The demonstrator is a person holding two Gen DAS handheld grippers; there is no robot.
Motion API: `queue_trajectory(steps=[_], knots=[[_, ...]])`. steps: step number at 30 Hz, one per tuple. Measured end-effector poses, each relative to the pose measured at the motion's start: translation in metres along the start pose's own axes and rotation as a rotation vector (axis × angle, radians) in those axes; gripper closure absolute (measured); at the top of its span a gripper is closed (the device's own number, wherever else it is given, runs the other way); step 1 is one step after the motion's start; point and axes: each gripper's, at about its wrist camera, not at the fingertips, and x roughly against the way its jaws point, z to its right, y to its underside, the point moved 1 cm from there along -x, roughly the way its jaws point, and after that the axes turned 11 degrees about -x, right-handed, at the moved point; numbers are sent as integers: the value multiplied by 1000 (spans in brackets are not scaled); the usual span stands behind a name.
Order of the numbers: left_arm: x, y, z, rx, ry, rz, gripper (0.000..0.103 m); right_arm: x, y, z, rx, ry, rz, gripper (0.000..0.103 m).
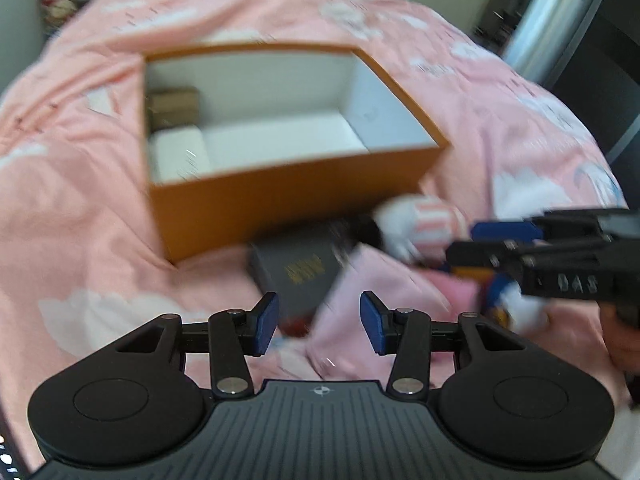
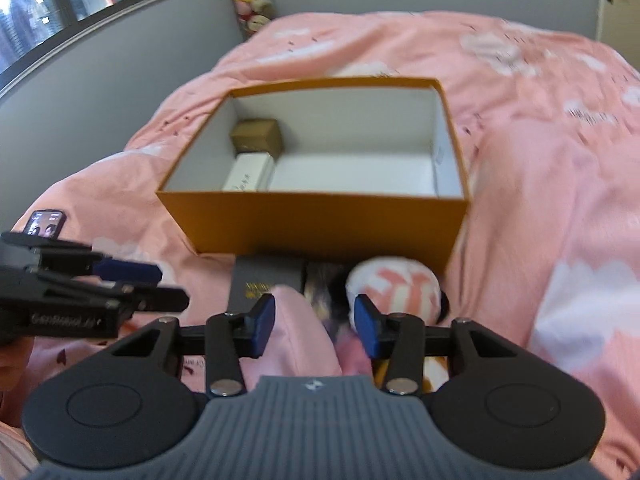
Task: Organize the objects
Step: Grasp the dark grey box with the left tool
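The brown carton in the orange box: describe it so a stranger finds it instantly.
On the pink bedspread sits an open orange box. In its far-left inside corner sits the small brown carton, directly behind a white carton; it is the only brown item inside.

Ahead of us the orange box [image 2: 320, 220] stands open-topped; its near wall blocks a straight, low approach. Inside, a brown carton [image 2: 258, 135] and a white carton [image 2: 248, 174] fill the far-left corner, while the rest of the floor lies bare. Between us and the box crowd a dark book [image 2: 268, 284], a striped plush toy [image 2: 394, 284] and a raised fold of pink blanket [image 2: 300, 332]. We see open blanket to the right. The left gripper [image 2: 160, 284] juts in on our left.
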Motion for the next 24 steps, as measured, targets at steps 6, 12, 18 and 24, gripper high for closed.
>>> queue_trajectory(steps=[6,12,18,24], knots=[[-16,6,26,-114,35,-40,50,-1,15,8,-46,-43,-84,71],[-26,11,39,-179,17,-47,50,-25,23,14,-71,-34,-196,73],[-35,7,20,-89,-41,-51,50,-28,17,8,-34,-22,-176,71],[-39,6,20,-96,-24,-63,50,-44,15,6,-5,-8,-197,77]])
